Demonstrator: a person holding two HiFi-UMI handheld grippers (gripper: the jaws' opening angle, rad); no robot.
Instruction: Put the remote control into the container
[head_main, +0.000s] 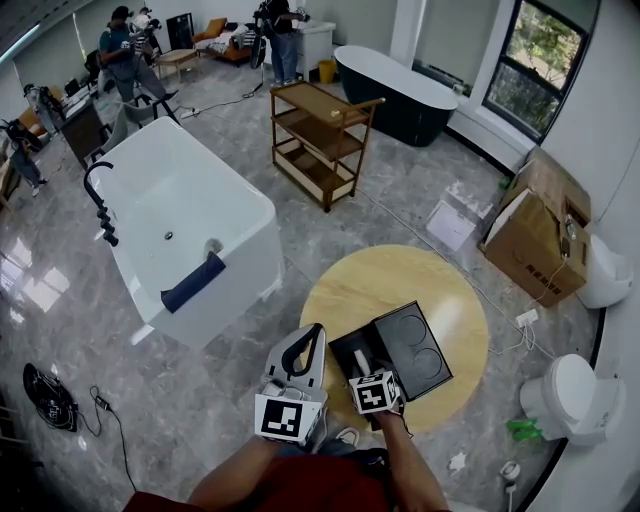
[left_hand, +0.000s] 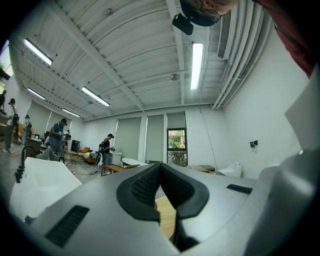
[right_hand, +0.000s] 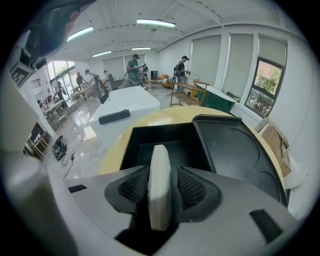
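The round pale wooden desk (head_main: 345, 285) looks smooth. The black rectangular plastic container (right_hand: 131, 142) is matt, the slim white plastic remote control (right_hand: 160, 185) smooth, and the grey stone floor (head_main: 60, 330) glossy.

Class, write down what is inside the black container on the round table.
Inside the container, only the remote control, standing between the jaws of the right tool; what lies beneath it is covered.

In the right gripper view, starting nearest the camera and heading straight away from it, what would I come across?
white remote control → black container → round wooden table → white bathtub → standing person at the far end of the room
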